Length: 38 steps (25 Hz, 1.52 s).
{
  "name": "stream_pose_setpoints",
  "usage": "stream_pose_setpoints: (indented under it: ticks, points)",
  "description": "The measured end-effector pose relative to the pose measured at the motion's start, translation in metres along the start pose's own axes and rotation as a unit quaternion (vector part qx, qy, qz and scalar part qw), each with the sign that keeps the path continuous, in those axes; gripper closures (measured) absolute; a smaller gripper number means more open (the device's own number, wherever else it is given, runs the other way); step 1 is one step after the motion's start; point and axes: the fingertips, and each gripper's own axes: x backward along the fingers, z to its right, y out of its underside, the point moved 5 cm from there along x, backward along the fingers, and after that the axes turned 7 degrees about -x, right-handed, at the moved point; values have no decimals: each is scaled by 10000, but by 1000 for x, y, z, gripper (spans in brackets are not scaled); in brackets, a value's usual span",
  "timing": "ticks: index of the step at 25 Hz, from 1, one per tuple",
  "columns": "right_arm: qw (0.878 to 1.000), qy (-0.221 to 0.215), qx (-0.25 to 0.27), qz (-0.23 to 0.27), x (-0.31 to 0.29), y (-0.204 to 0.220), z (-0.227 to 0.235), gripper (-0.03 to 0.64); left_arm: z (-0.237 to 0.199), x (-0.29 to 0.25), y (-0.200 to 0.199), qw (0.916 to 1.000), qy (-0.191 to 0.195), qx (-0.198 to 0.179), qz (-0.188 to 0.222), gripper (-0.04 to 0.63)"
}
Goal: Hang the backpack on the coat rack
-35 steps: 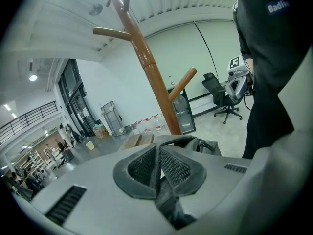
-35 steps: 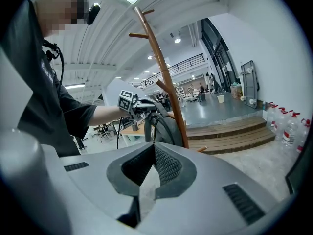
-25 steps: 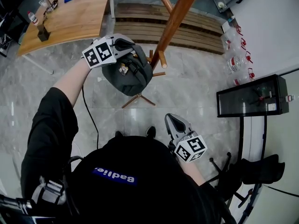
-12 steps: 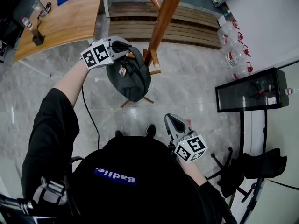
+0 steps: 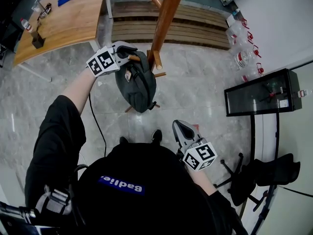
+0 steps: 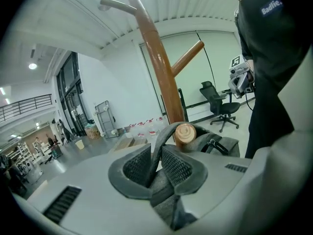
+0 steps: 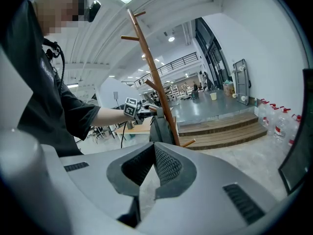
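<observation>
A dark grey backpack (image 5: 138, 84) hangs against the brown wooden coat rack (image 5: 165, 18). My left gripper (image 5: 128, 57) is shut on the backpack's top strap loop (image 6: 161, 136). In the left gripper view (image 6: 156, 163) that loop lies round the end of a low peg (image 6: 186, 133), with the pack's body (image 6: 222, 145) behind it. My right gripper (image 5: 182, 126) is held low in front of the person's body, shut on nothing. In the right gripper view (image 7: 153, 153) it points at the backpack (image 7: 159, 126) and the rack (image 7: 154, 77).
A wooden table (image 5: 63, 18) stands at the far left and low wooden steps (image 5: 186, 28) run behind the rack. Water bottles (image 5: 244, 58), a black glass cabinet (image 5: 264, 98) and an office chair (image 5: 257, 177) line the right side. A cable (image 5: 95, 124) trails on the floor.
My left gripper has carried the backpack closer to the rack's pole, and the pack now hangs straighter with its strap at the low peg. The right gripper has stayed put.
</observation>
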Motion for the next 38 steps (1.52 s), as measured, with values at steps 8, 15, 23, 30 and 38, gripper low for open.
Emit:
stream_pose_setpoints:
  ticks: [8, 15, 23, 30, 38]
  points:
    - [9999, -57, 101, -28, 4, -3, 0, 612, 4, 3, -3, 9988, -126, -387, -269, 540]
    - [9997, -121, 192, 17, 10, -4, -2, 612, 11, 13, -3, 9971, -250, -553, -455, 540]
    - [9991, -305, 283, 19, 7, -5, -8, 612, 29, 32, -3, 9969, -575, -255, -474, 540]
    - [9976, -592, 354, 15, -5, -7, -18, 612, 59, 59, -18, 9910, -1266, 359, -251, 540]
    - [9943, -937, 502, 60, -19, -15, -25, 612, 102, 84, -67, 9782, -1817, 993, 145, 540]
